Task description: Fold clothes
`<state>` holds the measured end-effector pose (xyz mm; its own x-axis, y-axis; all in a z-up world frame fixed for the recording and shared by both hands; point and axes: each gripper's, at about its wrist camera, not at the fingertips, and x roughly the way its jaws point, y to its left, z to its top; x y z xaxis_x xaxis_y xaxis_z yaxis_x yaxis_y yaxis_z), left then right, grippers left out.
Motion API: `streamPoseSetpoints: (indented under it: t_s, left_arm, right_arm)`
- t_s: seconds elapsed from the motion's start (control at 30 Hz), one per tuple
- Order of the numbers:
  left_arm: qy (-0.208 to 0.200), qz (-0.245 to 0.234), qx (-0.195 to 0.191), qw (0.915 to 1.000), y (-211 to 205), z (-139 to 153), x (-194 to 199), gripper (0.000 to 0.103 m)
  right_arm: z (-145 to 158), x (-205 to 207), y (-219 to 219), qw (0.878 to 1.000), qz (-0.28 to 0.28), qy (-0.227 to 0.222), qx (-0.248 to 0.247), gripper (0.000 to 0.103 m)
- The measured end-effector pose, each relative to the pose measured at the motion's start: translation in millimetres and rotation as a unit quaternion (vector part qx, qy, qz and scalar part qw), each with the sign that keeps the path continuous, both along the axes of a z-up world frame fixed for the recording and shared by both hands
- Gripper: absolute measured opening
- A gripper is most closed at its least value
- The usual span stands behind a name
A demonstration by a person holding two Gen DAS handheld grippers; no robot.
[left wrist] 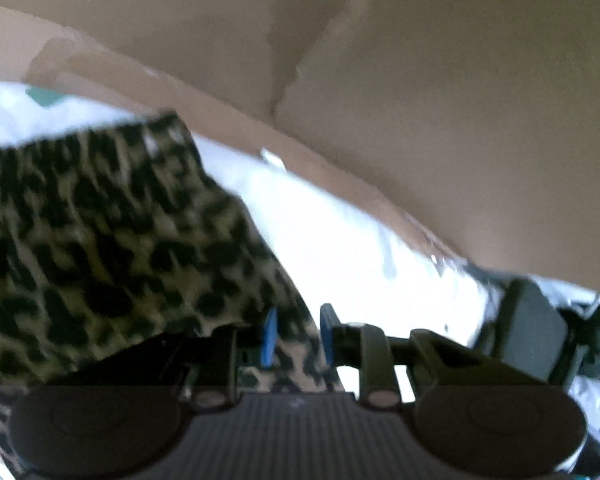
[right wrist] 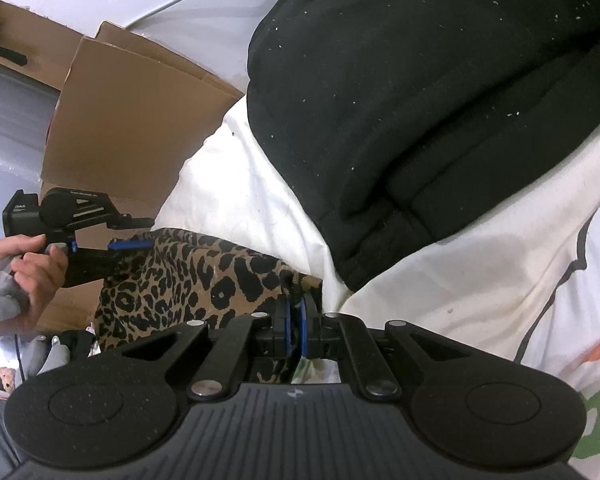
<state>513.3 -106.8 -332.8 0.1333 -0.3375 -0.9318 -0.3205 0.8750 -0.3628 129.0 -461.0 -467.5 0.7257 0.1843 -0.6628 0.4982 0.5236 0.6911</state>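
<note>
Both tongs [left wrist: 298, 336] [right wrist: 295, 326] on leopard-print garment [right wrist: 188, 280]; lettering unreadable.

A short line of white lettering [right wrist: 82, 193] is showing on the round housing of the left gripper [right wrist: 140, 240], but it is coming out too small to read. A pale label [right wrist: 20, 206] is sitting on the black block at that gripper's rear end, equally unreadable. A small round emblem [right wrist: 293, 394], without letters, is showing on the ribbed body of the right gripper [right wrist: 296, 312]. The leopard cloth [right wrist: 188, 280] is carrying only spots. The left wrist view is blurring too much for any text.
</note>
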Motion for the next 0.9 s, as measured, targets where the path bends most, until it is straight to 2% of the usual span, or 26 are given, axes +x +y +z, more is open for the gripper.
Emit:
streamPoseSetpoints:
  t_s: [0.1,0.2,0.4,0.47,0.53,0.77,0.9]
  left_arm:
    - [0.011,-0.011,-0.004,0.9999,-13.4,-1.4,-9.7,0.022]
    - [0.019,-0.017,0.009,0.9996,-28.6,-1.2,-15.2,0.018]
    - [0.022,-0.008,0.023,0.9994,-31.0,-5.7,-13.0,0.015]
    - [0.023,-0.006,0.028,0.9993,-31.3,-5.9,-11.9,0.01]
    - [0.021,-0.008,0.031,0.9993,-31.1,-2.0,-11.1,0.001]
    - [0.0,-0.02,0.018,0.9996,-26.6,23.6,-12.3,0.0]
    - [-0.007,-0.029,0.011,0.9995,-29.9,27.7,-8.7,0.0]
  right_arm:
    - [-1.0,-0.6,0.2,1.0,0.0,0.0,0.001,0.002]
    - [-1.9,-2.0,-0.1,1.0,0.0,-0.001,0.003,0.003]
    - [-2.8,2.0,-0.6,1.0,0.002,0.001,0.003,0.003]
    - [-3.4,4.3,-1.5,1.0,0.004,0.002,0.003,0.003]
    - [-3.2,5.6,-2.1,1.0,0.007,0.002,0.001,0.004]
    - [0.4,1.6,-1.2,1.0,0.004,-0.002,-0.008,0.002]
    - [1.9,-0.1,-4.4,1.0,-0.001,-0.004,-0.012,0.002]
